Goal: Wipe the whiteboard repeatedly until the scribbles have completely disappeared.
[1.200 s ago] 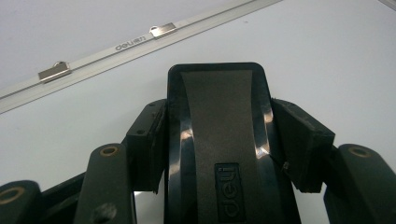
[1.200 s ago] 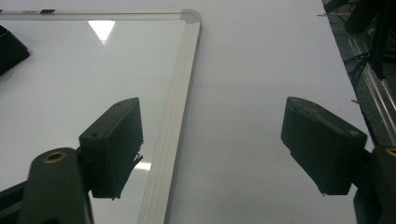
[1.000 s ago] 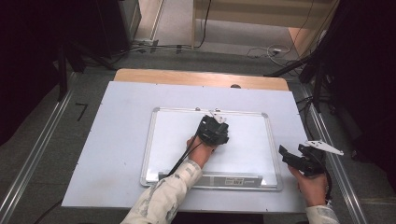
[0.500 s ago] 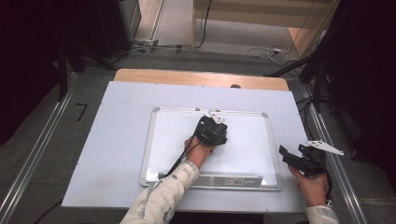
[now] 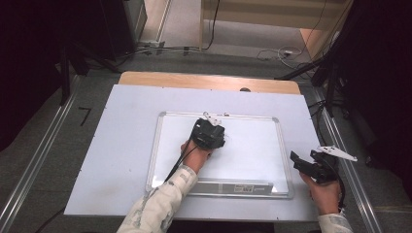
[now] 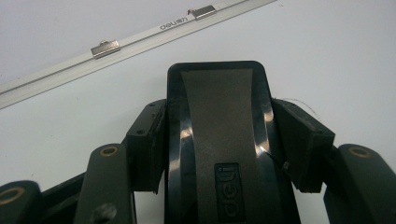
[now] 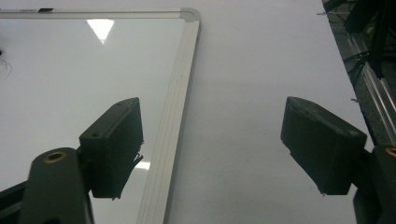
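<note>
A white whiteboard [image 5: 252, 145] with a silver frame lies flat on the white table [image 5: 121, 145]. My left gripper [image 5: 210, 131] is over the board's upper middle, held from below by a hand. In the left gripper view it [image 6: 224, 144] is shut on a black eraser [image 6: 219, 116] marked "deli", whose front rests on the whiteboard [image 6: 327, 56] near its top rail. My right gripper [image 5: 311, 167] is beside the board's right edge, open. Between its jaws in the right gripper view [image 7: 215, 144] there is only bare table next to the board's frame [image 7: 177, 93].
The wooden back edge of the table [image 5: 204, 80] runs behind the white sheet. Metal rails [image 5: 350, 170] flank the table on the floor. Cables and dark stands [image 5: 335, 73] lie at the back right. A faint thin scribble [image 7: 3, 65] shows on the board.
My left gripper has slid a little to the left across the board with the eraser. The right gripper has stayed where it was.
</note>
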